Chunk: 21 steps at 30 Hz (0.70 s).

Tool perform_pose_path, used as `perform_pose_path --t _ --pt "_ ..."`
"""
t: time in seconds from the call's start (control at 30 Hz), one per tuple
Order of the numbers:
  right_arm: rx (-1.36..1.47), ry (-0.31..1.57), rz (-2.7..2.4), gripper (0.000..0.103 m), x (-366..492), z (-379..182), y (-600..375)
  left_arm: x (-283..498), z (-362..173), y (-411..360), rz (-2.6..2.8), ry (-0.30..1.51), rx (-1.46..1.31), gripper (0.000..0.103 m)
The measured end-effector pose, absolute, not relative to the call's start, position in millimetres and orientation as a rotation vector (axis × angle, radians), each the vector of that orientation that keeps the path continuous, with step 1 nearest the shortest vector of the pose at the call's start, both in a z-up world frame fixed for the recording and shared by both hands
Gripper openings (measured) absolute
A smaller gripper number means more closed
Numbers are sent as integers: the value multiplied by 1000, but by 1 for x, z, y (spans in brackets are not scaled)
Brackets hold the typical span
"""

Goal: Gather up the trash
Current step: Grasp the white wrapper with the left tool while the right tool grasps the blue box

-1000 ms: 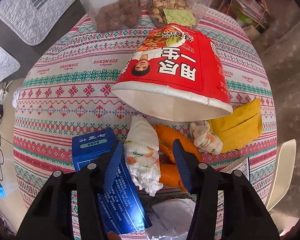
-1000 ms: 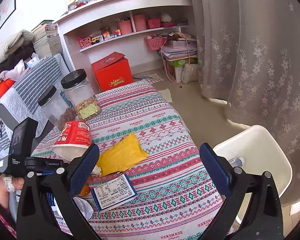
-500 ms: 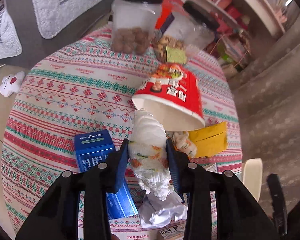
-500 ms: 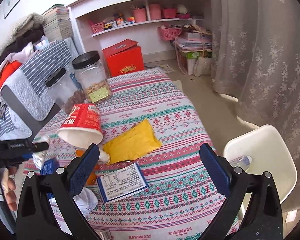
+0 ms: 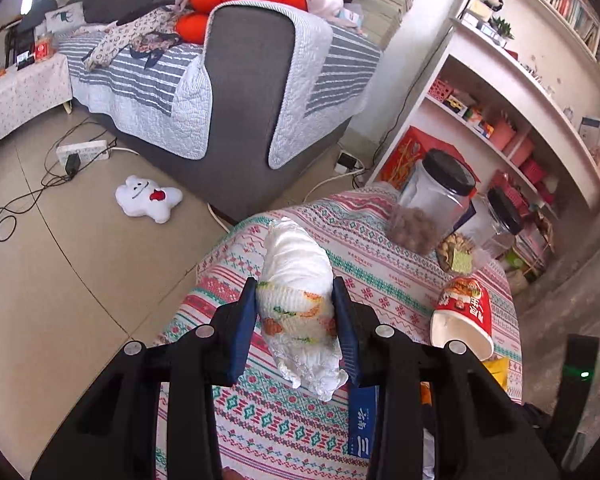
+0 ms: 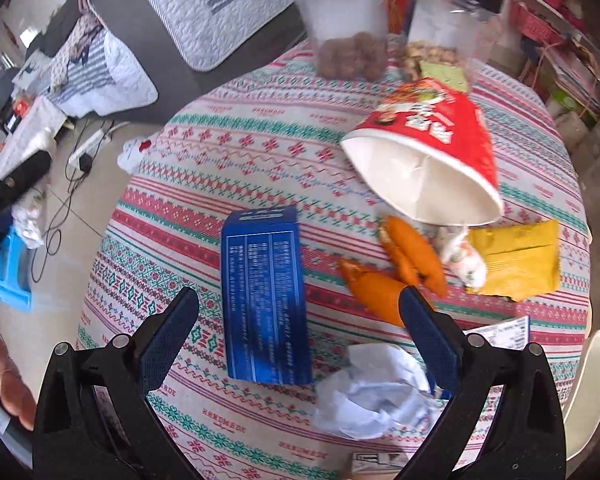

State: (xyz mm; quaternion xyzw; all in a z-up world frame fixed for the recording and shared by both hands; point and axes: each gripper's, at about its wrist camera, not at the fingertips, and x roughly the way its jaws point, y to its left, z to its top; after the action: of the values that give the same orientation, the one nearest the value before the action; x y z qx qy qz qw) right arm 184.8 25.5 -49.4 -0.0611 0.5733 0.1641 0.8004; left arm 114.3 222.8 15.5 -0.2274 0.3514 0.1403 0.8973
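My left gripper (image 5: pixel 295 300) is shut on a crumpled white tissue wad (image 5: pixel 298 300) with orange and green print, held in the air above the table's near edge. My right gripper (image 6: pixel 298 320) is open and empty, low over the table, with a blue box (image 6: pixel 264 300) lying between its fingers. Beyond it lie orange peels (image 6: pixel 404 268), a tipped red noodle cup (image 6: pixel 428 152), a yellow packet (image 6: pixel 520 256), a small printed tissue (image 6: pixel 464 260) and crumpled white paper (image 6: pixel 376 396). The cup (image 5: pixel 464 320) also shows in the left wrist view.
A round table with a patterned cloth (image 6: pixel 236 152) holds two clear jars (image 6: pixel 344 28) with black lids at its far side. A white bin (image 6: pixel 592 376) stands at the right edge. A sofa (image 5: pixel 236 80), cables and a white plush toy (image 5: pixel 148 200) are on the floor side.
My left gripper closed on the tissue wad and lifted it up and away from the table. My right gripper moved down toward the table and now hovers over the blue box.
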Motion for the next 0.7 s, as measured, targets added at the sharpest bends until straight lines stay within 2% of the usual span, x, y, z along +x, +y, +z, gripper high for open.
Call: perform_pose_path --t 0.27,0.33,0.43,0.47,0.7 --pt "-150 1316 302 95 205 -83 53 113 22 236 218 689 -549 37" --pt "-139 1346 306 89 209 -89 53 112 23 238 206 682 -565 37" --pt "-109 1412 323 67 213 -101 54 112 24 240 193 679 -586 37" --pt "-106 1423 327 55 214 -104 53 113 23 240 192 679 -590 37" --pt "-80 1265 333 53 197 -63 40 118 21 237 173 690 -603 37"
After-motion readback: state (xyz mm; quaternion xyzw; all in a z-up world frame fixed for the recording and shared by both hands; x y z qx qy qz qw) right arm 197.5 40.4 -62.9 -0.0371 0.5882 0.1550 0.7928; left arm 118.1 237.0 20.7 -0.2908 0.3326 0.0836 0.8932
